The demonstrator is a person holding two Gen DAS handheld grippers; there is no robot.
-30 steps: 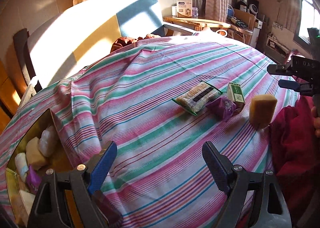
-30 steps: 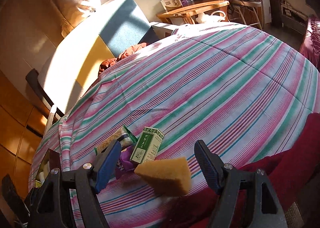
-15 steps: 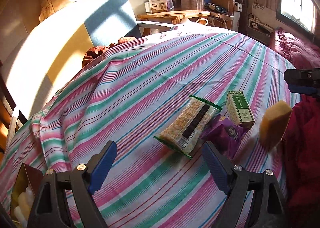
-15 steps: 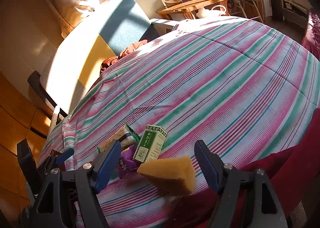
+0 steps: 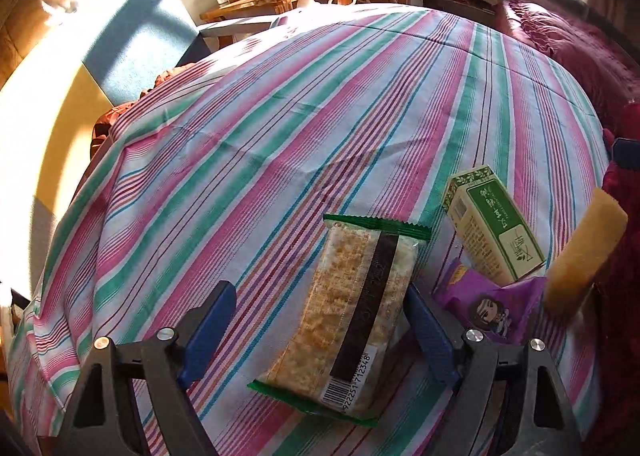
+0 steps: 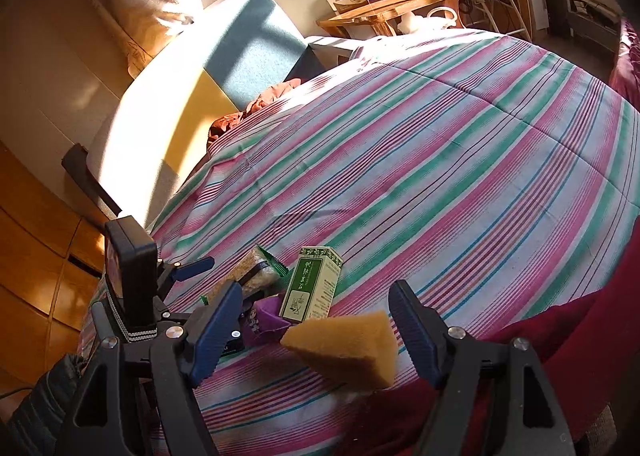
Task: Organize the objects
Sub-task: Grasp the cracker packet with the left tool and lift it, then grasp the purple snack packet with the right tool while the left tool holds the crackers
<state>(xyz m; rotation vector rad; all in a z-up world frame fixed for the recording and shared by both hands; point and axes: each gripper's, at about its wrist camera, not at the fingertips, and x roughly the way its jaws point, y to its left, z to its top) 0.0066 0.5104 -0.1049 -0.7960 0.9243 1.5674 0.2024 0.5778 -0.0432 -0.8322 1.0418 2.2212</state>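
On the striped bedspread point(image 5: 280, 128) lie a clear cracker packet with green ends point(image 5: 352, 316), a purple snack pouch point(image 5: 488, 308), a green and cream box point(image 5: 492, 232) and a yellow sponge point(image 5: 584, 252). My left gripper point(image 5: 320, 332) is open, its jaws on either side of the cracker packet's near half. My right gripper point(image 6: 316, 330) is open around the sponge point(image 6: 348, 348), apart from it. The box point(image 6: 314, 284), pouch point(image 6: 266, 316) and packet point(image 6: 252, 274) sit just beyond, with the left gripper's body point(image 6: 132, 276) at their left.
A blue and yellow headboard point(image 5: 80, 68) stands at the back left. A wooden side table point(image 5: 280, 0) with a white box is behind it. A dark red blanket point(image 6: 580, 336) covers the bed's right edge. Wooden cabinets point(image 6: 32, 276) are on the left.
My left gripper has swung right and forward from the box of items at the left, closing in until its jaws straddle the cracker packet. My right gripper has stayed over the sponge.
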